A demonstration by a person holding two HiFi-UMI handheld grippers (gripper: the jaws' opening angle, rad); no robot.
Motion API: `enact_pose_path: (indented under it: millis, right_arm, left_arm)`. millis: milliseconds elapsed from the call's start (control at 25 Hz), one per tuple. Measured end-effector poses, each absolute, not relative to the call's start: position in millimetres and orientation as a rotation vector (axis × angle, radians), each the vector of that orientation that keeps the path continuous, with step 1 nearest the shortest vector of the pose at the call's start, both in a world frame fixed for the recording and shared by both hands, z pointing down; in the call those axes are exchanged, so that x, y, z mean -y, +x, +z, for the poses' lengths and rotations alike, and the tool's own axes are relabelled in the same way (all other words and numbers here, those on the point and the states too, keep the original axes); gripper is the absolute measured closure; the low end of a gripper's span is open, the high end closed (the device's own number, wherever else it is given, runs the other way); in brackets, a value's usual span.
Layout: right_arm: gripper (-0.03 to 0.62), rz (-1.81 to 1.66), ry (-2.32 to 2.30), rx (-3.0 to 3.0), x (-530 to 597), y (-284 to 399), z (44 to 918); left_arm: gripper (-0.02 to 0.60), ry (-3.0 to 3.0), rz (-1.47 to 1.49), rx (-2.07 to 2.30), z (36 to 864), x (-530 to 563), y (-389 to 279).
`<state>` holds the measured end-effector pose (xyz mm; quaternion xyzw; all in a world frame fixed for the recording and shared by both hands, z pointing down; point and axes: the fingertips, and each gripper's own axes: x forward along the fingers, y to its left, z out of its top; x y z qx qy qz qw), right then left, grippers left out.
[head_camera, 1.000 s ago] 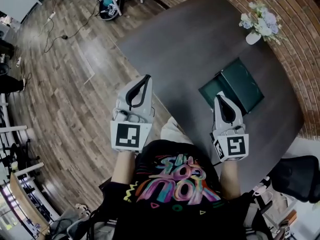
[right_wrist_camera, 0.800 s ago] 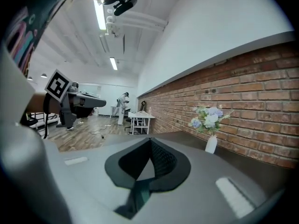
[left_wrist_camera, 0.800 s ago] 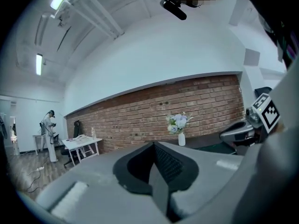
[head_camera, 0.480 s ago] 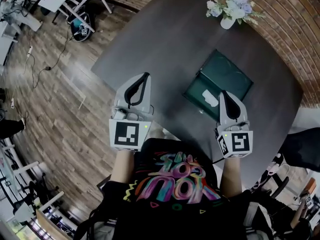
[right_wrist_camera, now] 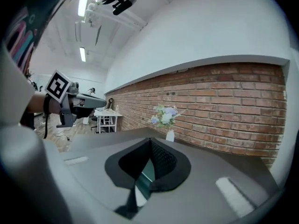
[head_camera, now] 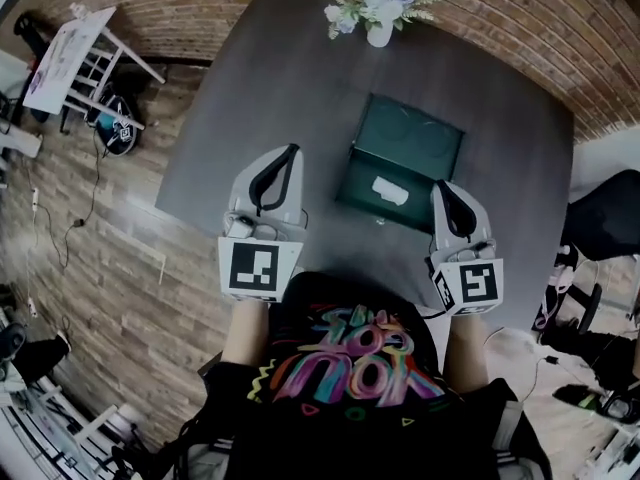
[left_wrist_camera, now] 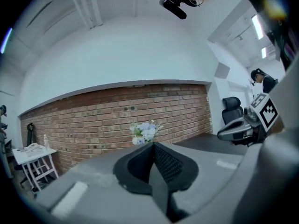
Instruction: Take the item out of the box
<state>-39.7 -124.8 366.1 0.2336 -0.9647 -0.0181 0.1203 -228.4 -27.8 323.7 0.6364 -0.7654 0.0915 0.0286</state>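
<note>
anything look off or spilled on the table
Nothing stands out. The green box lies open on the table with a white item flat inside it, and the vase of flowers stands upright at the far edge. The left gripper and right gripper are shut and empty.

The person wears a black short-sleeved T-shirt (head_camera: 350,368) with pink, yellow and teal lettering. The left gripper (head_camera: 292,152) and right gripper (head_camera: 440,185) are pale grey, black-lined, each carrying a black-and-white marker cube.
</note>
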Motion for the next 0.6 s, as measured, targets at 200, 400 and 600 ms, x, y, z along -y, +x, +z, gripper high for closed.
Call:
enact_pose_path:
  millis: [200,400,600]
  right_arm:
    - [0.594,-0.036,0.893,2.762,129.0,-19.0,362.8]
    - [0.594,-0.027,1.031,2.715,126.2,-5.1,359.7]
    - [0.594,-0.027,1.099,2.685,128.0,5.3,358.9]
  left_arm:
    - [0.581,2.14,0.278,2.214,326.3,63.0,-216.7]
    - [0.58,2.255,0.268,2.102,328.7,82.9,-205.9]
    - [0.581,2.327,0.266,2.035,330.2,95.9,-191.7]
